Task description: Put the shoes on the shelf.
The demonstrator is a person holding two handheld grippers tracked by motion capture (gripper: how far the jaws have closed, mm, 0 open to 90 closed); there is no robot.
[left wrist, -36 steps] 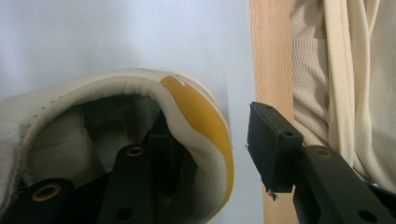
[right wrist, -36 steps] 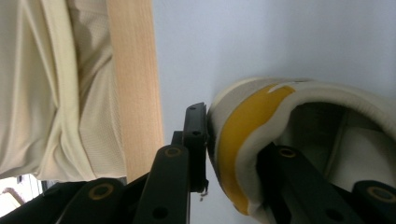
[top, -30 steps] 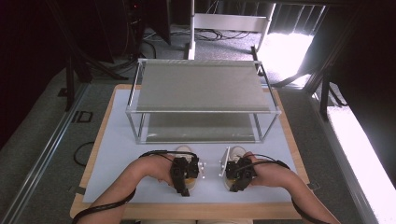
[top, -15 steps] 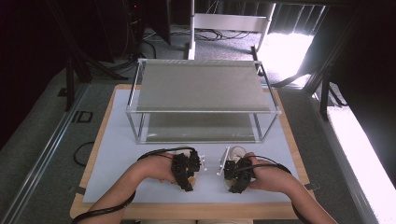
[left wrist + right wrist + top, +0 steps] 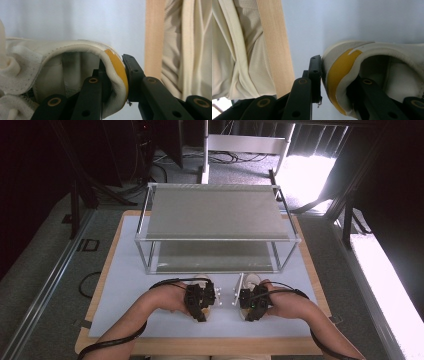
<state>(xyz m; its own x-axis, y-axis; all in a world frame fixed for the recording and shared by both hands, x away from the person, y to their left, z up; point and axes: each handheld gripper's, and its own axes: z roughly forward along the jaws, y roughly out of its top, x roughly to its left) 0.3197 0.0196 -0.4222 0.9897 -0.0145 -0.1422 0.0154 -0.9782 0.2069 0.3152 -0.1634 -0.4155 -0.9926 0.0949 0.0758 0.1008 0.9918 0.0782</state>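
Two white shoes with yellow heel tabs lie side by side on the white mat before the rack. The left shoe (image 5: 204, 281) has its heel (image 5: 115, 65) pinched by my left gripper (image 5: 116, 75), one jaw inside the collar and one outside. The right shoe (image 5: 250, 281) is held the same way: my right gripper (image 5: 337, 80) clamps its yellow-striped heel (image 5: 338, 72). Both sets of jaws have just been closing with the heel wall between them. From above, the left gripper (image 5: 200, 301) and right gripper (image 5: 253, 303) sit close together near the table's front.
A two-shelf metal rack (image 5: 215, 212) stands on the mat just beyond the shoes, its lower shelf (image 5: 212, 256) open toward me. The table's wooden front edge (image 5: 154, 37) and the person's cream clothing (image 5: 234, 50) lie close behind the grippers.
Both hands stay at the shoes' heels, with the grippers drawn slightly closer to the shoes; nothing else has visibly moved.
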